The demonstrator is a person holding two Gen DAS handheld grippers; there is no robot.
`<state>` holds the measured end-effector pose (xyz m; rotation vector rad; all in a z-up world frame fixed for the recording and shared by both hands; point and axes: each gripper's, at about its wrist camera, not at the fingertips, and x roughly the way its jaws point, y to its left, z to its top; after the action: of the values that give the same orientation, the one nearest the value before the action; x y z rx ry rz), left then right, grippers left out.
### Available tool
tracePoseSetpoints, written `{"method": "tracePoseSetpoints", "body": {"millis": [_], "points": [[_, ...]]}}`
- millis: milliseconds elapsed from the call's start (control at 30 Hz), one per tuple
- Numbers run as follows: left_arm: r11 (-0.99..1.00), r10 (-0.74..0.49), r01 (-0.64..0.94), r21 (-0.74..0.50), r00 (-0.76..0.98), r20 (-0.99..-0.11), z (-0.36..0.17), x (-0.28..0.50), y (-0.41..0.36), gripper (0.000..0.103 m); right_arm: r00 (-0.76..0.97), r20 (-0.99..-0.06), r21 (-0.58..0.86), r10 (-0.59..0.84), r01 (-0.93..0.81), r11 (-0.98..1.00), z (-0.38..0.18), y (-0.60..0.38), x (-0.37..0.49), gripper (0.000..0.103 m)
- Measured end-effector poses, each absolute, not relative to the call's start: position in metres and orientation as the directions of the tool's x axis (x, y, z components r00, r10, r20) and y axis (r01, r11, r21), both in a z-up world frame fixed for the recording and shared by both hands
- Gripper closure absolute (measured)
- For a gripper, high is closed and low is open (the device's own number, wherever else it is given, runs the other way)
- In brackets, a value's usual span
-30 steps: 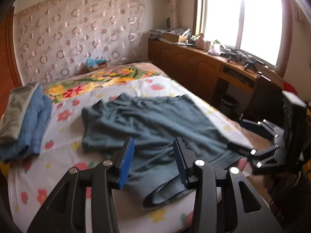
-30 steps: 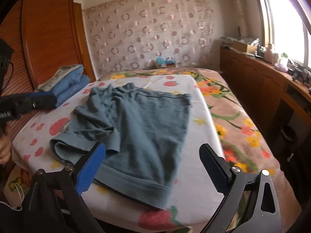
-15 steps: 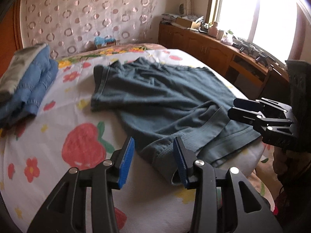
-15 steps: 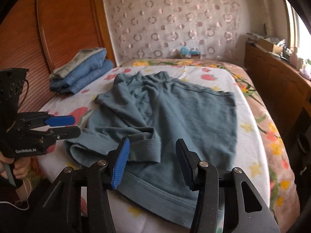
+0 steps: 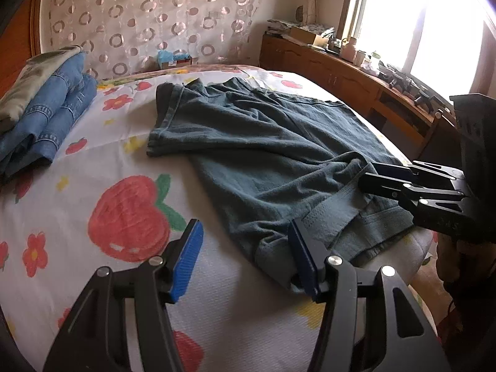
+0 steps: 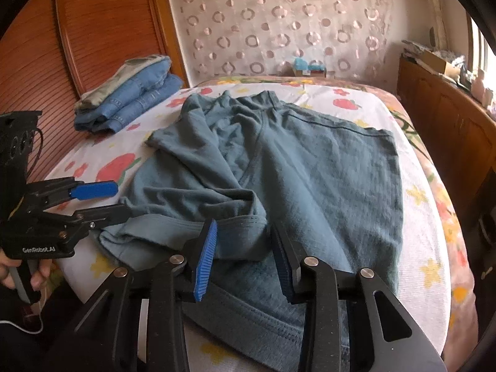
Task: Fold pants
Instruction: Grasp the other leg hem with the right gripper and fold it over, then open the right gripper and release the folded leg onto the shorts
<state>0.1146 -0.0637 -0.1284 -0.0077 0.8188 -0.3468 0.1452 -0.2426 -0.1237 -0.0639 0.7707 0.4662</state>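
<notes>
Dark teal pants (image 5: 263, 142) (image 6: 310, 170) lie crumpled on the flowered bedsheet (image 5: 93, 161), with the leg hems toward me. My left gripper (image 5: 245, 260) (image 6: 117, 200) hovers low over the near left hem corner; its jaws are opening, and the cloth lies against the right pad (image 5: 302, 260) only. My right gripper (image 6: 245, 257) (image 5: 372, 179) is over the folded-back hem at the near right. Its jaws are closing with a ridge of the hem between them, and the pads (image 6: 206, 257) are not seen pressing on it.
A stack of folded jeans (image 5: 46, 117) (image 6: 133, 102) sits at the bed's far left beside a wooden panel (image 6: 93, 40). A low wooden cabinet (image 5: 341, 77) runs under the window on the right. A person's hand (image 6: 18, 276) holds the left gripper's handle.
Both grippers came down and closer to the near hems. The right jaws narrowed from wide open around the hem fold. The left jaws widened.
</notes>
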Motion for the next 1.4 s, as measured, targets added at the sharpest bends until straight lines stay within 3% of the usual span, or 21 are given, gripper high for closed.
{"method": "tracePoseSetpoints", "body": {"millis": [100,133,200,233,267,833,1400], "points": [[0.945,-0.301,0.3,-0.131,0.64,-0.707,-0.128,0.113,-0.065,0.047,0.613,-0.689,0.116,0.385,-0.431,0.895,-0.126,-0.242,0.147,0.069],[0.945,-0.302,0.301,-0.132,0.639,-0.707,-0.128,0.113,-0.065,0.047,0.61,-0.691,0.119,0.388,-0.434,0.893,-0.126,-0.242,0.147,0.077],[0.945,-0.303,0.297,-0.138,0.634,-0.711,-0.127,0.113,-0.065,0.047,0.615,-0.686,0.114,0.389,-0.437,0.892,-0.124,-0.24,0.147,0.084],[0.945,-0.303,0.295,-0.141,0.631,-0.714,-0.127,0.113,-0.065,0.047,0.615,-0.683,0.115,0.394,-0.443,0.889,-0.123,-0.24,0.147,0.094],[0.946,-0.302,0.292,-0.142,0.63,-0.715,-0.126,0.113,-0.065,0.047,0.614,-0.682,0.107,0.398,-0.455,0.884,-0.121,-0.239,0.145,0.095],[0.936,-0.322,0.331,-0.122,0.661,-0.678,-0.094,0.106,-0.079,0.047,0.72,-0.555,0.095,0.416,-0.442,0.892,-0.066,-0.27,0.102,0.098],[0.915,-0.343,0.391,-0.098,0.627,-0.7,-0.092,0.116,-0.109,0.047,0.754,-0.573,0.081,0.322,-0.339,0.937,-0.074,-0.322,0.071,0.098]]}}
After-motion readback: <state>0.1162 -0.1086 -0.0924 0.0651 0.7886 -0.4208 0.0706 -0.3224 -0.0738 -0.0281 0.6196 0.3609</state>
